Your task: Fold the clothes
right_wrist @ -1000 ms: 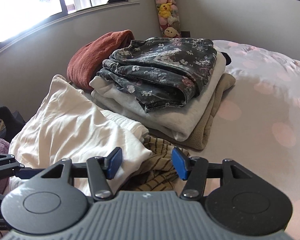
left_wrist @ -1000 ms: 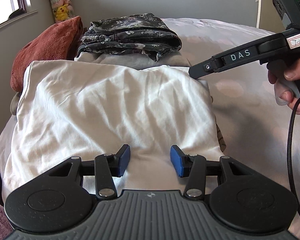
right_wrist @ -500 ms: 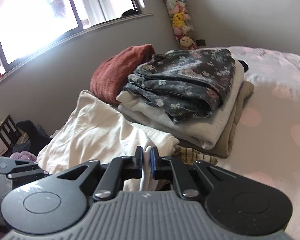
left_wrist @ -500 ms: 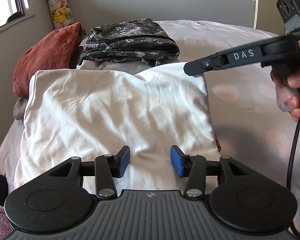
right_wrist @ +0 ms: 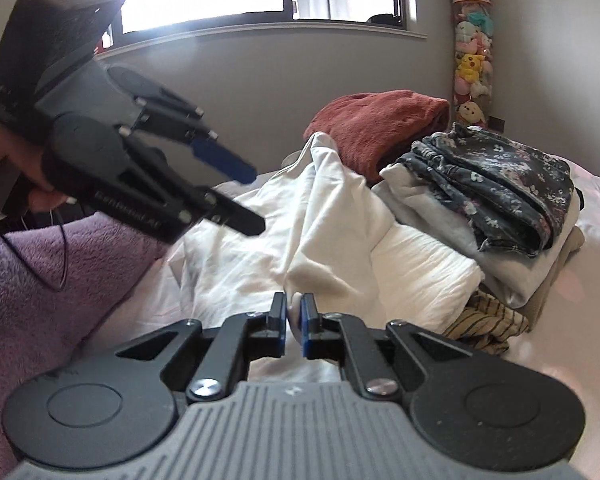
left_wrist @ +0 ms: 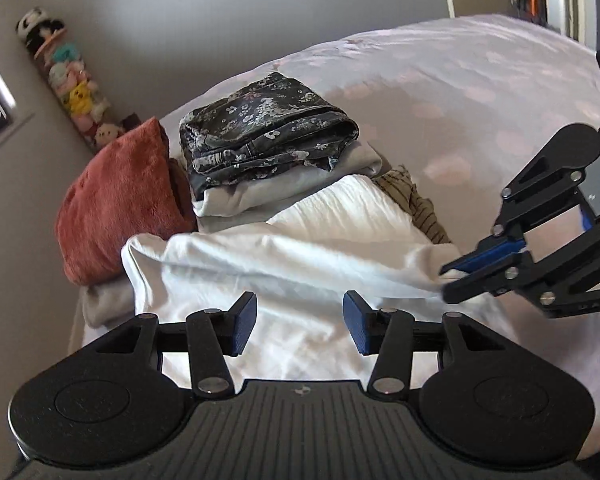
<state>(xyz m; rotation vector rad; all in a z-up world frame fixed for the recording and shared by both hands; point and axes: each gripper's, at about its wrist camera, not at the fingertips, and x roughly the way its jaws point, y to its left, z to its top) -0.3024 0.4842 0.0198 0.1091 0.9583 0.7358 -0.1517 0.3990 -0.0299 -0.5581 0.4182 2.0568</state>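
A white garment (left_wrist: 300, 248) lies crumpled on the bed, one edge lifted into a ridge. My right gripper (right_wrist: 294, 304) is shut on that lifted white edge, with cloth pinched between its blue pads; in the left wrist view the same right gripper (left_wrist: 446, 283) grips the cloth at the right. My left gripper (left_wrist: 299, 304) hovers above the near part of the garment. Its jaws are opening a little and nothing is between them. From the right wrist view the left gripper (right_wrist: 256, 200) hangs in the air to the left of the white garment (right_wrist: 332, 232), held by a hand.
A folded stack topped by a dark floral garment (left_wrist: 260, 132) sits behind the white one, with a rust-red blanket (left_wrist: 116, 208) to its left and a striped garment (right_wrist: 488, 320) under its corner. A purple fleece (right_wrist: 40, 280) lies at the left. Pale bedspread (left_wrist: 480, 80) spreads to the right.
The right gripper shut on the white garment's far right corner and drew it up and toward the near side. The left gripper rose off the cloth and rolled.
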